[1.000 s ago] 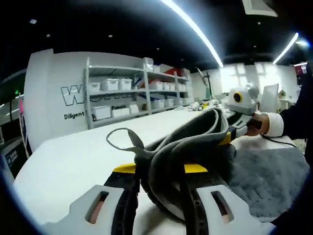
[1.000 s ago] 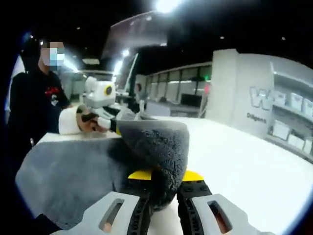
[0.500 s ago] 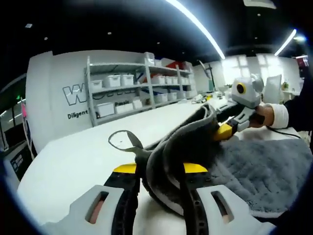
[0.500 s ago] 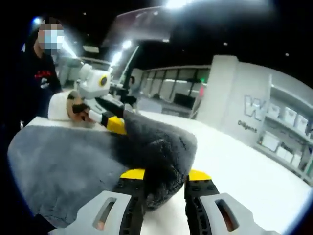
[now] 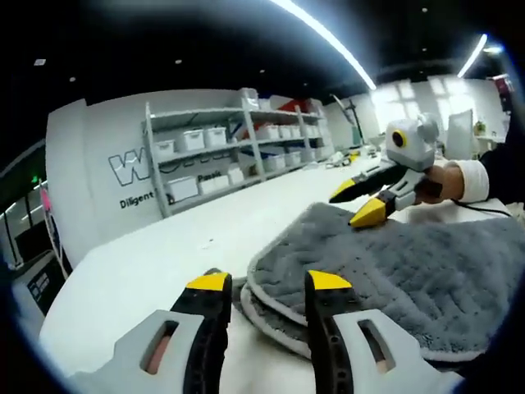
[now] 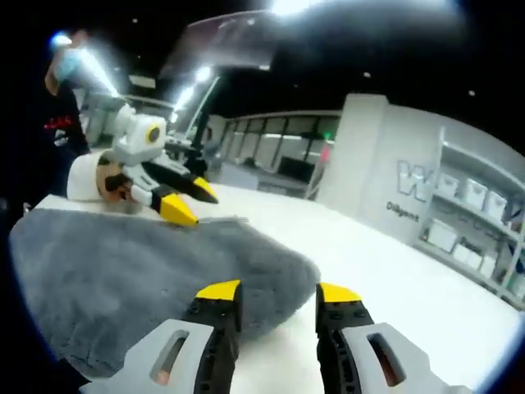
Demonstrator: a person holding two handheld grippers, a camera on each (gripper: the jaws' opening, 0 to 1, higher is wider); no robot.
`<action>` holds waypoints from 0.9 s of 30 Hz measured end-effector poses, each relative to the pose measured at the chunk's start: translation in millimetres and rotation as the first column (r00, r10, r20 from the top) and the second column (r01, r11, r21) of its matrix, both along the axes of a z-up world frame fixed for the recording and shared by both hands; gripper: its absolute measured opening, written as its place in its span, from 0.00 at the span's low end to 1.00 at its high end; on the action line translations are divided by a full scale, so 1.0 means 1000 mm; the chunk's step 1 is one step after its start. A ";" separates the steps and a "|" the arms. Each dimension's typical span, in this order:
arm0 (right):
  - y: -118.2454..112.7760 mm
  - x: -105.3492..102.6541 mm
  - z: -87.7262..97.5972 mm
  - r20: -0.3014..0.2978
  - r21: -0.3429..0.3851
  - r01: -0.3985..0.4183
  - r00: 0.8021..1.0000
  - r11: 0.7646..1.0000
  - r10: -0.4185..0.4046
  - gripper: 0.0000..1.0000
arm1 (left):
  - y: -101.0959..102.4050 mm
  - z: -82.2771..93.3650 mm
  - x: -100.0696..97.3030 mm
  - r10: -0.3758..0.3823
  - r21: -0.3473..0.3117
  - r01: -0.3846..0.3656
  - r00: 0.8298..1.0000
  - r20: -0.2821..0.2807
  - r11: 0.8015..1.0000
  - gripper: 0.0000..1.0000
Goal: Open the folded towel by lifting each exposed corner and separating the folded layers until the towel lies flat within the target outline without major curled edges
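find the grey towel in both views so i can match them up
Left gripper view: the grey towel lies lower right, past the open jaws.
Right gripper view: the towel lies lower left.
Shared landmark: the white table beneath it.

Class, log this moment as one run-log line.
left tool: open | right tool: open | towel: released, lying on table
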State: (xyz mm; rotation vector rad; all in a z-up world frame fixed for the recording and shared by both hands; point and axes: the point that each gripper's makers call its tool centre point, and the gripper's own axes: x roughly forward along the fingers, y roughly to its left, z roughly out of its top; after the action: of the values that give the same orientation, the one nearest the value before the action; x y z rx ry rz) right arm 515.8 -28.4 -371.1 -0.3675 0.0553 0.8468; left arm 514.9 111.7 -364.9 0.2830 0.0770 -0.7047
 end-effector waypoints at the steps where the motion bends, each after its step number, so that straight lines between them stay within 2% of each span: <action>1: -0.001 0.000 0.001 0.005 0.003 0.004 1.000 1.000 -0.004 0.29 | 0.001 0.000 0.000 0.003 -0.001 -0.003 1.000 0.000 1.000 0.35; 4: -0.005 0.001 0.006 0.021 0.013 0.015 1.000 1.000 -0.015 0.24 | 0.003 0.001 0.002 0.006 -0.011 -0.006 1.000 -0.006 1.000 0.35; 8: -0.004 -0.002 0.010 0.022 0.037 0.002 1.000 0.999 -0.003 0.12 | 0.006 0.002 0.003 0.012 -0.023 -0.012 1.000 -0.019 1.000 0.35; 12: 0.001 -0.007 0.006 0.011 0.025 -0.022 1.000 0.999 0.022 0.00 | 0.009 -0.001 0.004 0.015 -0.055 -0.019 0.998 -0.064 0.998 0.35; 19: 0.009 -0.013 -0.001 -0.002 -0.009 -0.054 0.999 0.998 0.054 0.00 | 0.008 -0.007 0.004 0.013 -0.080 -0.023 0.993 -0.118 0.997 0.25; 22: 0.008 -0.010 -0.011 -0.030 -0.038 -0.046 0.999 0.998 0.045 0.00 | 0.005 -0.012 0.002 -0.011 -0.139 -0.016 0.981 -0.196 0.990 0.24; 27: 0.009 -0.009 -0.024 -0.070 -0.066 -0.048 0.997 0.997 0.043 0.00 | 0.005 -0.018 -0.001 -0.028 -0.126 0.000 0.975 -0.221 0.992 0.17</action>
State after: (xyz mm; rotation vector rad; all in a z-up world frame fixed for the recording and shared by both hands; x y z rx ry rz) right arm 506.5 -19.7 -394.9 -0.4047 0.1398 0.9042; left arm 513.6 117.1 -382.6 0.0836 0.2439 -0.7507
